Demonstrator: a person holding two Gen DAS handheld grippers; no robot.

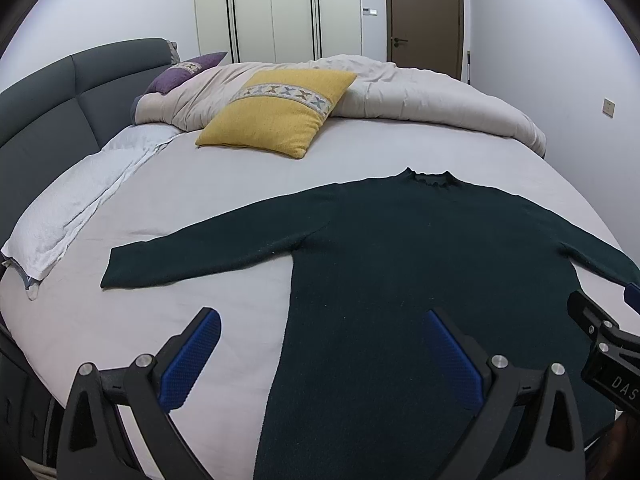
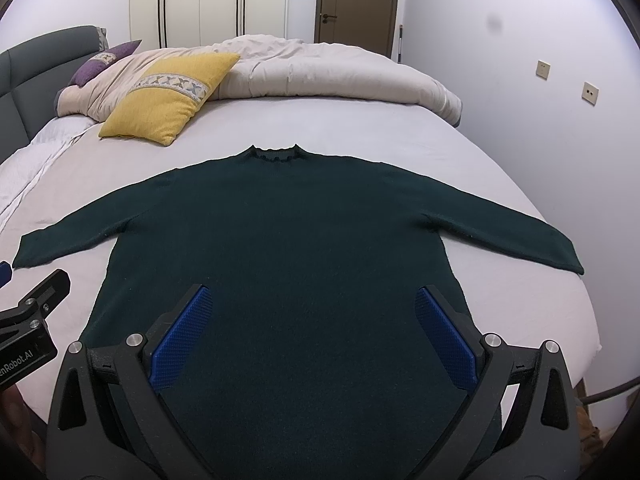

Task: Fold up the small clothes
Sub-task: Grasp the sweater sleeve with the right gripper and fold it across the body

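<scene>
so closest to me, the left claw [image 1: 322, 354] is spread wide with nothing in it, its blue ribbed pads [image 1: 191, 360] hanging over the bed, one over bare sheet and the other over the sweater's lower left side. the right claw [image 2: 314, 330] is just as wide apart and empty too, parked above the sweater's lower body. both sit side by side, each one peeking into the edge of the other's camera.

the dark green knitted long-sleeve sweater [image 2: 288, 232] lies flat and face up on the light grey bed sheet [image 2: 420, 140], hem toward the claws, frilly collar pointing away, both sleeves stretched straight out to the sides. not folded at all yet.

past the collar there's a mustard yellow square cushion with a patterned band [image 2: 168, 96], well apart from the sweater. to the left a white textured pillow [image 1: 76, 208] runs along the grey padded headboard [image 1: 60, 108]. behind the cushion sits a bunched-up beige duvet [image 2: 320, 72] with a purple cushion [image 2: 104, 62] tucked at its left end. farthest back: white wardrobe doors with black handles [image 1: 276, 8] and a brown door [image 1: 426, 12].
</scene>
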